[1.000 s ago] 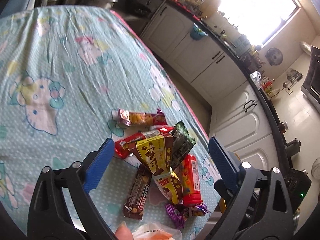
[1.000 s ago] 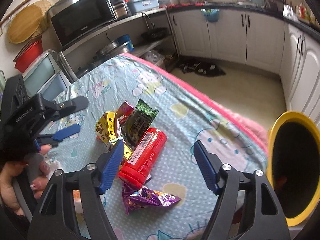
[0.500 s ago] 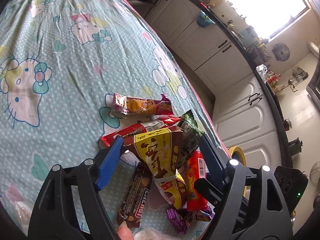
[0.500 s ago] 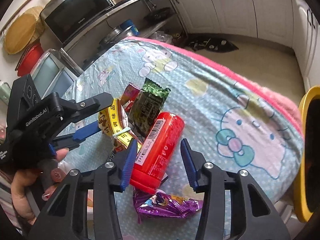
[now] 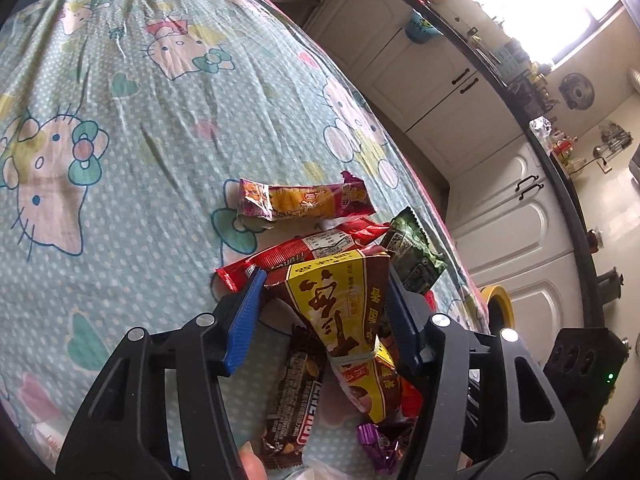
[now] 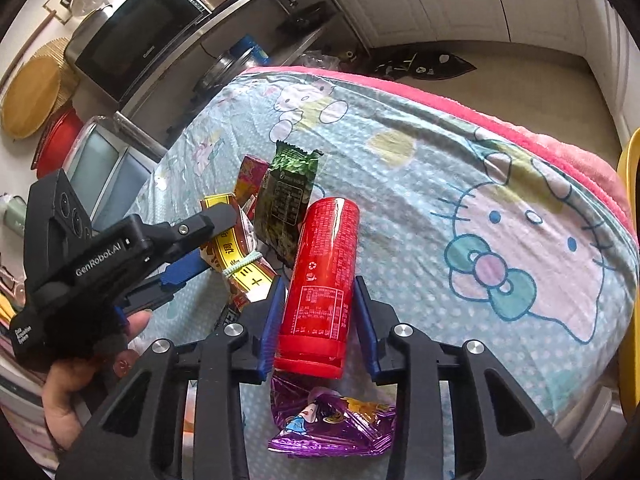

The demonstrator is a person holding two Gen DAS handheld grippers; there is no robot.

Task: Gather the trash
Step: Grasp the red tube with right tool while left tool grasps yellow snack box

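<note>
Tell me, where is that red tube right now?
In the right wrist view the red tube lies on the tablecloth between the right tongs, beside the green packet, above the purple wrapper.

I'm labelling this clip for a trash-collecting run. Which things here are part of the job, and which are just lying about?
Part of the job:
red tube, between the right claw fingers
yellow-brown packet, between the left claw fingers
green wrapper
purple wrapper
chocolate bar wrapper
yellow bin

Just lying about:
microwave
red basin
</note>
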